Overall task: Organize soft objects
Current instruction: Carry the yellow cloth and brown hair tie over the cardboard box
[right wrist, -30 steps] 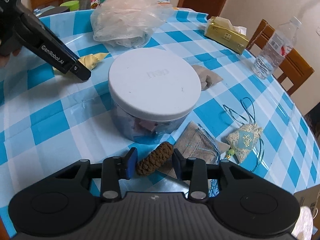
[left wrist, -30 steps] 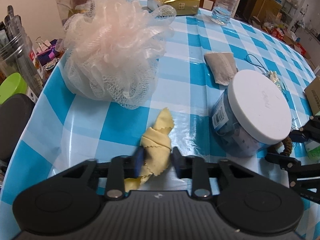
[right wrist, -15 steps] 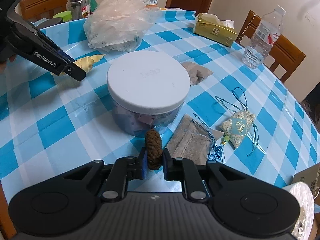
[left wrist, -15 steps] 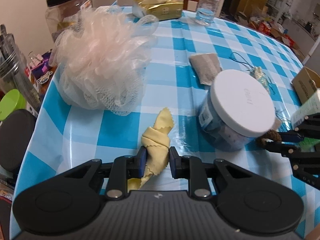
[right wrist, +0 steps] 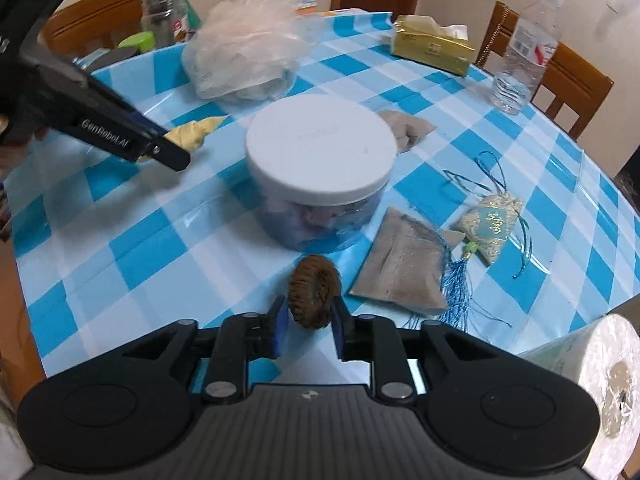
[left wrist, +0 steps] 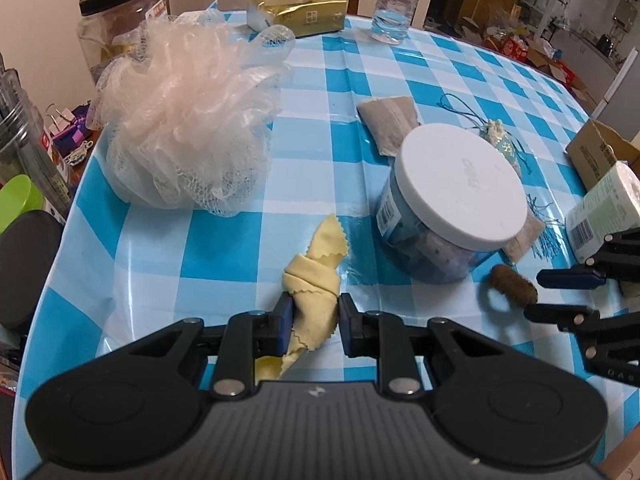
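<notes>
On the checked counter, my left gripper had its fingers clamped on the knotted yellow cloth, while my right gripper had its fingers pinched on the brown woven roll. Both holds looked risky to me: the cloth was gripped only at its middle, so its loose tail could drag and slide free, and the rounded roll might squirt out. The white-lidded jar stood just beyond the roll and could be knocked. Each soft piece sat between its fingers, near the tips.
</notes>
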Available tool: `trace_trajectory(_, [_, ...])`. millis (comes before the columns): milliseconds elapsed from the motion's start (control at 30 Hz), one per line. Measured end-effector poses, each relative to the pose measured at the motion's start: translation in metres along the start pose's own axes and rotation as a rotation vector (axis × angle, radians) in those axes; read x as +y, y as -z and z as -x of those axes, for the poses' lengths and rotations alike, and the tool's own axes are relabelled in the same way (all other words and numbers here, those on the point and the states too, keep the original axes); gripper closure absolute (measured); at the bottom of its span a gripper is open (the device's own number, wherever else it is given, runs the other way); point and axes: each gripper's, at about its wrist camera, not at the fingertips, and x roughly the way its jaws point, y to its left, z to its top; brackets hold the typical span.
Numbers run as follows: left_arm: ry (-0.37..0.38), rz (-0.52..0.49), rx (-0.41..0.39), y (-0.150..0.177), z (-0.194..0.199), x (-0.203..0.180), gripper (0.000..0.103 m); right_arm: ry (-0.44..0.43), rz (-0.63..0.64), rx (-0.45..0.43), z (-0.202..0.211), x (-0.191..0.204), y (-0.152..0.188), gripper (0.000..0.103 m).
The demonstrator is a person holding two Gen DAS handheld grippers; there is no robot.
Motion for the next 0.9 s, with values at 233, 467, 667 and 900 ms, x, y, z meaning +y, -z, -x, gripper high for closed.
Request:
trace_trajectory(233, [-0.01,-0.01,0.016,0.007,-0.005,-0.002,0.079,-0.02,-0.051,-0.004,-0.006,-0.002,0.001,0.049])
trace_trajectory(467, [-0.045,-0.02,0.014,0.016,-0.014,-0.003,0.072,-0.003,-0.052,-0.013,-0.021,0.003,0.001,0.05])
trace_trajectory(667, [-0.053,-0.02,0.002,0.016,-0.014,-0.002,0.078,-0.001,-0.063,-0.011,-0.023,0.005,-0.001,0.062])
trace_trajectory(900, [-0.033,-0.019,0.01,0.016,-0.01,-0.002,0.079,0.01,-0.091,-0.018,-0.015,0.006,-0.001,0.066])
